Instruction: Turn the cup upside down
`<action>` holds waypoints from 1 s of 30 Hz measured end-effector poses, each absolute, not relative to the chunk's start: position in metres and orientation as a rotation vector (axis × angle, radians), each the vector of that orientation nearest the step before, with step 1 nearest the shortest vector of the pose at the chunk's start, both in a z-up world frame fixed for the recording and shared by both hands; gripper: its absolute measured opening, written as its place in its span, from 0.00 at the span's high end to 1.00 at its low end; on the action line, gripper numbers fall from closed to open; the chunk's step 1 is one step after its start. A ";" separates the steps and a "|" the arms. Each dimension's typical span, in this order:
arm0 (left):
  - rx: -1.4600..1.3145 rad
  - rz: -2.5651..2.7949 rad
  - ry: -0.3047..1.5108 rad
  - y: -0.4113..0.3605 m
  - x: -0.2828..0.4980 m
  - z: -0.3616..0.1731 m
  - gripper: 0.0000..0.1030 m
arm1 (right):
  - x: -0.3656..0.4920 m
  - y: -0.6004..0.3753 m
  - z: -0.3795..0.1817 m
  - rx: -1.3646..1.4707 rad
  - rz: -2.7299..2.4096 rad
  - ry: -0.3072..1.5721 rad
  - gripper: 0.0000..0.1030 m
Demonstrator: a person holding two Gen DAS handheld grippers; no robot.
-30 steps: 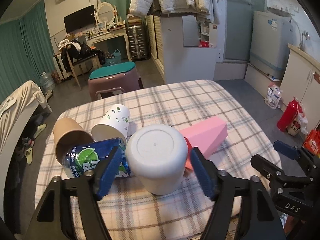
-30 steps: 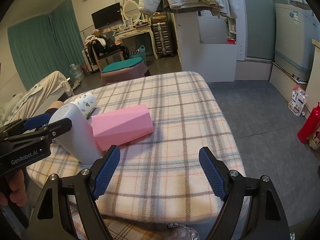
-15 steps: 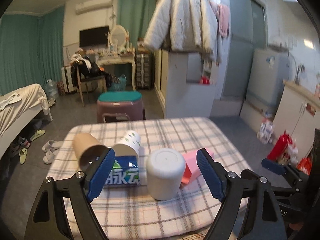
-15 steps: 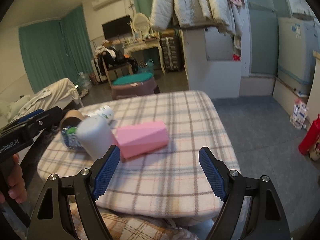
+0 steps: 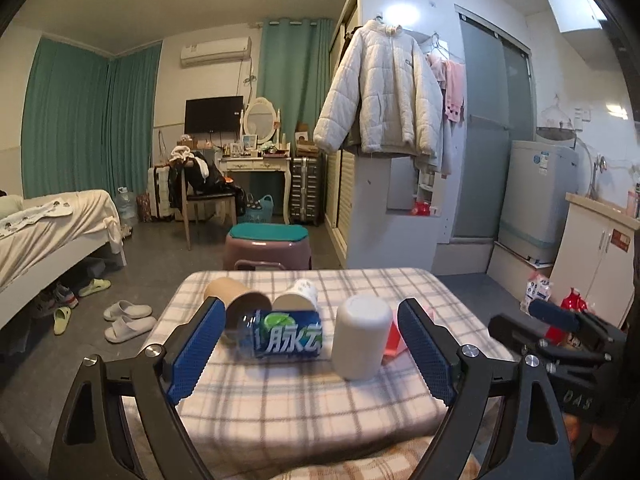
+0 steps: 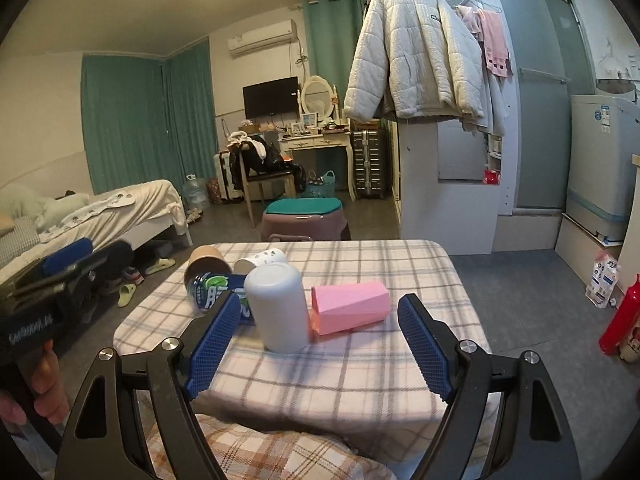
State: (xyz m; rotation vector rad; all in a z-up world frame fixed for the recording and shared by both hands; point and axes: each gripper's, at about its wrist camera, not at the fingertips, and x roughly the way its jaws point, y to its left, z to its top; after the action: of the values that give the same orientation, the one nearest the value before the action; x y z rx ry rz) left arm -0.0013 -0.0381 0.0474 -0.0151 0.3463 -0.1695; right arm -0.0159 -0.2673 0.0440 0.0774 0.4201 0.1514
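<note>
A plain white cup (image 5: 362,342) stands upside down, base up, on the plaid-covered table (image 5: 304,404); it also shows in the right wrist view (image 6: 280,306). My left gripper (image 5: 312,350) is open and empty, held back from the table's near edge with the cup beyond its fingers. My right gripper (image 6: 320,346) is open and empty, also back from the table. The right gripper's body shows at the right of the left wrist view (image 5: 560,332).
On the table lie a blue-green bottle (image 5: 286,334) on its side, a brown paper cup (image 5: 236,304), a white patterned cup (image 5: 298,298) and a pink box (image 6: 350,308). A purple stool (image 5: 268,246) stands behind the table; a bed (image 5: 48,224) lies left.
Both grippers have pulled back and away from the table. The left gripper, earlier open around the upside-down white cup, is now well clear of it. The cup stays put.
</note>
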 end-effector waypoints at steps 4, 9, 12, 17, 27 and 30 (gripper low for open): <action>-0.017 -0.167 0.326 -0.030 -0.013 0.035 0.02 | -0.019 -0.260 0.041 0.077 0.160 0.404 0.16; 0.010 -0.121 0.328 -0.024 -0.017 0.020 0.00 | -0.023 -0.253 0.028 0.079 0.153 0.400 0.00; 0.000 -0.107 0.334 -0.017 -0.017 0.015 0.00 | -0.022 -0.253 0.025 0.090 0.151 0.401 0.00; 0.000 -0.091 0.348 -0.012 -0.018 0.008 0.00 | -0.023 -0.250 0.020 0.081 0.137 0.403 0.00; 0.008 -0.103 0.362 -0.013 -0.019 0.006 0.00 | -0.021 -0.250 0.016 0.083 0.112 0.418 0.00; 0.008 -0.102 0.365 -0.014 -0.019 0.005 0.00 | -0.022 -0.249 0.016 0.076 0.105 0.417 0.00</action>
State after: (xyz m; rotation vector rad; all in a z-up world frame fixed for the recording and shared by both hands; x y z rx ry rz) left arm -0.0191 -0.0141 0.0054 0.0084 0.3651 -0.1021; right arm -0.0215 -0.2494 0.0163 0.0759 0.4172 0.1052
